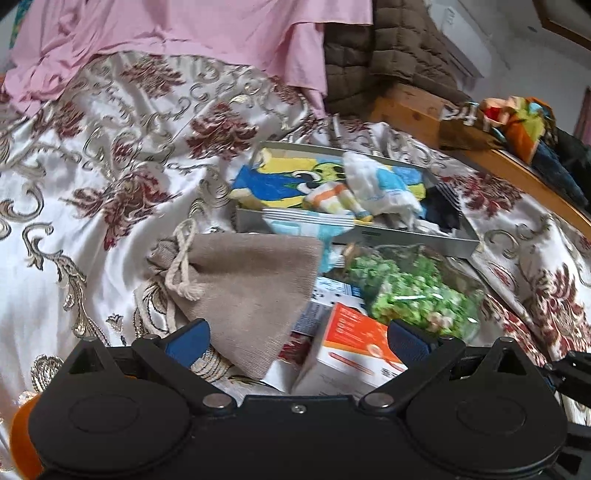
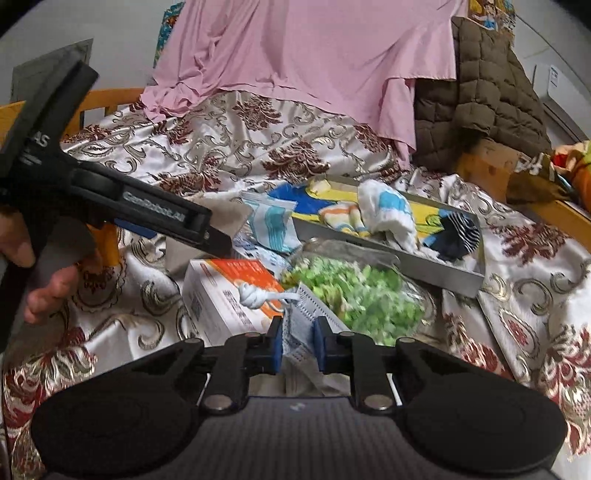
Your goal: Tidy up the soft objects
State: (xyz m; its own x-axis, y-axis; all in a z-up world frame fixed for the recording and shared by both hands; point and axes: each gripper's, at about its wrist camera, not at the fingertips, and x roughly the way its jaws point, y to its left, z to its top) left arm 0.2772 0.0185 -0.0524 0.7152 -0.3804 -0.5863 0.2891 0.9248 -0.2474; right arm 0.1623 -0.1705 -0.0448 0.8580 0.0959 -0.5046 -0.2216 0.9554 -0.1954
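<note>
Closest to the right wrist camera, the right gripper (image 2: 298,347) has its jaws clenched on a face mask (image 2: 308,330), a pleated blue-and-white one whose white ear loop (image 2: 255,295) lies bunched on an orange-and-white box (image 2: 229,291). Just beyond the mask sits a clear bag of green pieces (image 2: 354,291), touching the near wall of a grey tray (image 2: 436,275). Inside the tray lie a blue-and-yellow towel (image 2: 299,199), a white cloth with blue patches (image 2: 388,214), a striped orange cloth (image 2: 343,218) and a dark striped sock (image 2: 458,232).

From the left wrist camera, the left gripper (image 1: 297,339) hovers with its jaws released and wide apart, holding nothing. Between and ahead of them rest a beige drawstring pouch (image 1: 251,280) and the same box. Everything lies on a bed under a floral cover (image 1: 110,166), with a pink sheet (image 1: 166,33) and a brown quilted blanket (image 1: 391,48) at the far end.
</note>
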